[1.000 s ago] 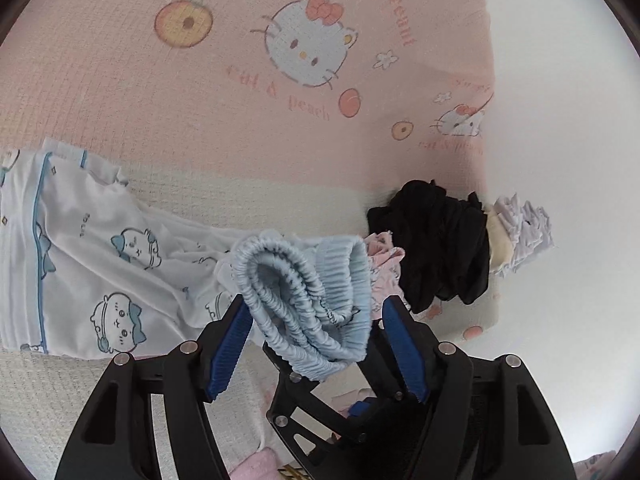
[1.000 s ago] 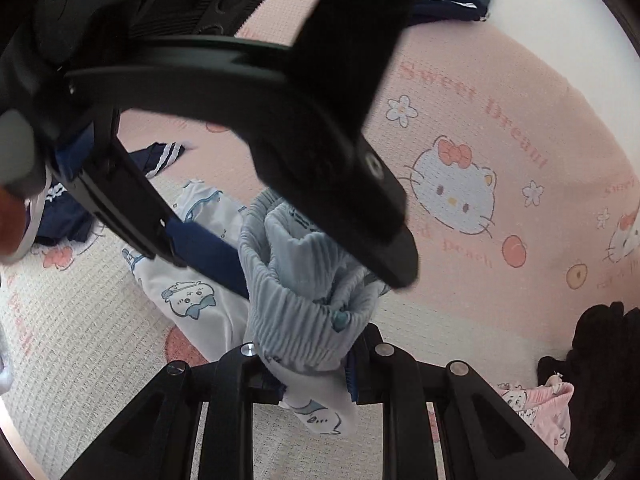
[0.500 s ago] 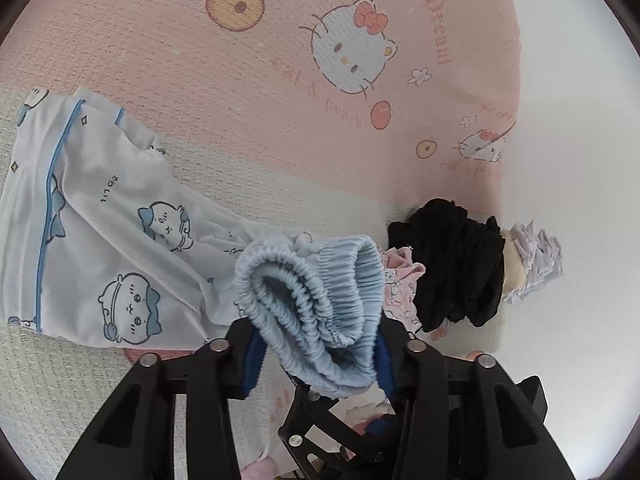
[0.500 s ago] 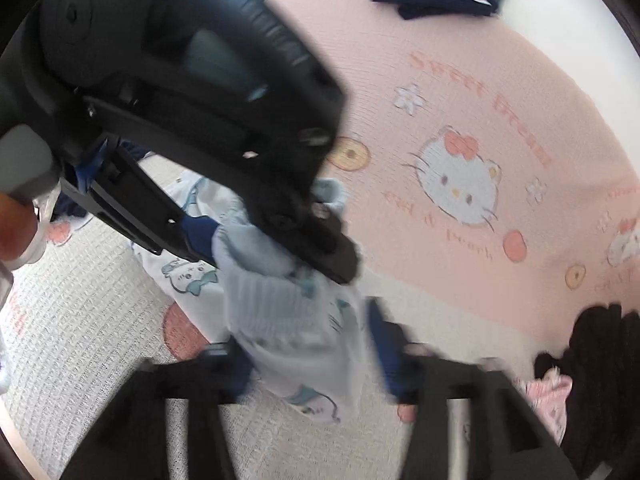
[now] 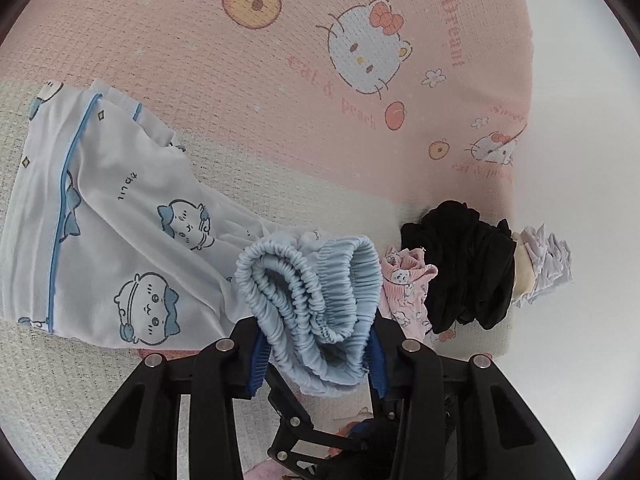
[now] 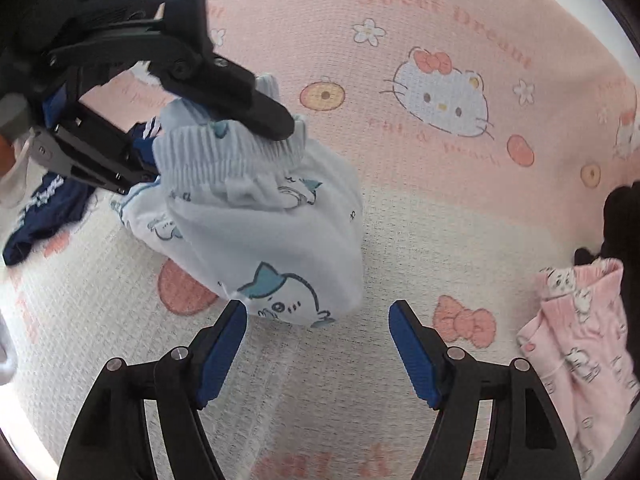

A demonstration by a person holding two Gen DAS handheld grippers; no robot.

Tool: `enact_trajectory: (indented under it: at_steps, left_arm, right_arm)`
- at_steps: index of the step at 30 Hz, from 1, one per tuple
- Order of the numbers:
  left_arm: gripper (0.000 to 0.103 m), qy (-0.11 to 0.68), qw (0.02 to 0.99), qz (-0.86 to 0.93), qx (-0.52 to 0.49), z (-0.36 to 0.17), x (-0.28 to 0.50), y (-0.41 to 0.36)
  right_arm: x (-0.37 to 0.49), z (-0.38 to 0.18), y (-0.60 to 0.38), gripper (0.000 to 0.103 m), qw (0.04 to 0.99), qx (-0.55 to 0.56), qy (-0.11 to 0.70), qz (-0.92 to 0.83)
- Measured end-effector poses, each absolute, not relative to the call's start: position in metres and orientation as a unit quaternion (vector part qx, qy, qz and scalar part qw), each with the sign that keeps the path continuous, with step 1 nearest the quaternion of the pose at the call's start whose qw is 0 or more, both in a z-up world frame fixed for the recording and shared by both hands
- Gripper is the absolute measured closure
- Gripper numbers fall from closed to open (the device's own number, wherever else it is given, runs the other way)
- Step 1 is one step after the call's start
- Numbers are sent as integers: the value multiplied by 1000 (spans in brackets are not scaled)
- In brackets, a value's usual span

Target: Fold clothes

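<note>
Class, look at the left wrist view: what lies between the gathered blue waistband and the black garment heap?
A crumpled pink garment with a cat print lies between the blue waistband and the black garment, seen in the left wrist view.

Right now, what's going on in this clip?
A person with a handheld tool in each hand is folding clothes on a pink-and-cream cartoon-cat bed cover. The left tool is clamped on the bunched light-blue elastic waistband of white cartoon-print pyjama trousers, lifting that end. The right tool is opening, with nothing between its blue pads. A black garment and pink pyjamas wait in a pile nearby.
</note>
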State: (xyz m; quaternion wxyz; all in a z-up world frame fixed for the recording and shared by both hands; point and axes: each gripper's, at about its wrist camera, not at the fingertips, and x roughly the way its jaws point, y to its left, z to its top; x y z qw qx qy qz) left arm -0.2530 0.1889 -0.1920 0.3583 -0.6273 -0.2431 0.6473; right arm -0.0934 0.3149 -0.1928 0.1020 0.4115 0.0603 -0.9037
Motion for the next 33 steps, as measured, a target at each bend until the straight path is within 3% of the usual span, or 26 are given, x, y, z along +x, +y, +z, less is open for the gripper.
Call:
enact_trajectory:
  at_steps: [7, 9, 10, 13, 24, 33]
  left_arm:
    - [66, -225, 356, 663, -619, -185, -250, 189]
    - [66, -219, 355, 666, -618, -183, -250, 189]
    - [66, -216, 355, 668, -618, -183, -250, 189]
    - [66, -210, 353, 672, -617, -182, -251, 188]
    - [66, -252, 345, 687, -587, -164, -264, 151]
    - [66, -266, 302, 714, -573, -168, -271, 118]
  right_arm:
    - [-114, -204, 333, 30, 82, 423, -19, -902]
    - [-121, -206, 338, 45, 87, 430, -47, -898]
    - [-123, -207, 340, 67, 93, 434, -59, -894]
    - [-129, -199, 331, 80, 97, 433, -44, -895]
    - [-119, -149, 299, 80, 124, 388, 18, -913]
    - [-141, -149, 274, 80, 178, 394, 22, -901]
